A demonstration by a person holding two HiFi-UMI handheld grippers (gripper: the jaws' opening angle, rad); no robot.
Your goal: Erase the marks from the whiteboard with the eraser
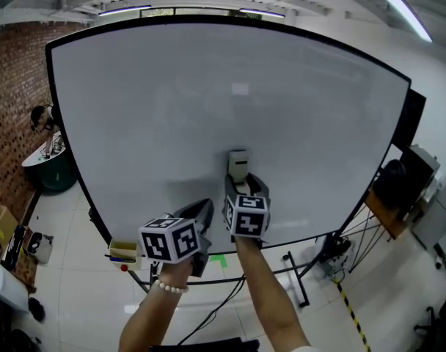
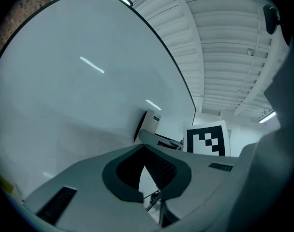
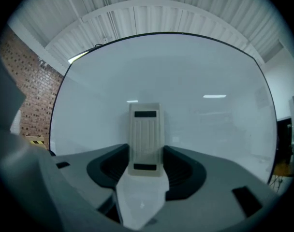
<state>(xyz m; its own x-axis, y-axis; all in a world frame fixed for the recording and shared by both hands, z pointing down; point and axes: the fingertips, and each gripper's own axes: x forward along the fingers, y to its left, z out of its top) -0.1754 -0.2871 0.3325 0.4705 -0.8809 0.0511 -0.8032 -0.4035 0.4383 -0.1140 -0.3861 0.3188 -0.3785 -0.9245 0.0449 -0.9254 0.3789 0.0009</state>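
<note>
Filling most of your head view, the whiteboard (image 1: 208,108) stands upright on a wheeled frame (image 1: 296,277), its black-edged surface an even pale grey. At 9 o'clock a brick wall (image 1: 17,108) runs beside it. Your right gripper (image 1: 241,182) sits at about 6 o'clock on the board, its marker cube (image 1: 247,215) facing you, and its jaws are clamped on either side of the eraser (image 1: 239,163). The right gripper view shows that ribbed, pale eraser (image 3: 146,139) upright between the dark pads, its far end towards the board. Your left gripper (image 1: 206,205) hangs just beside it at 7 o'clock, jaw tips meeting with nothing between them. A small yellowish box (image 1: 122,251) sits by the board's lower left corner.
</note>
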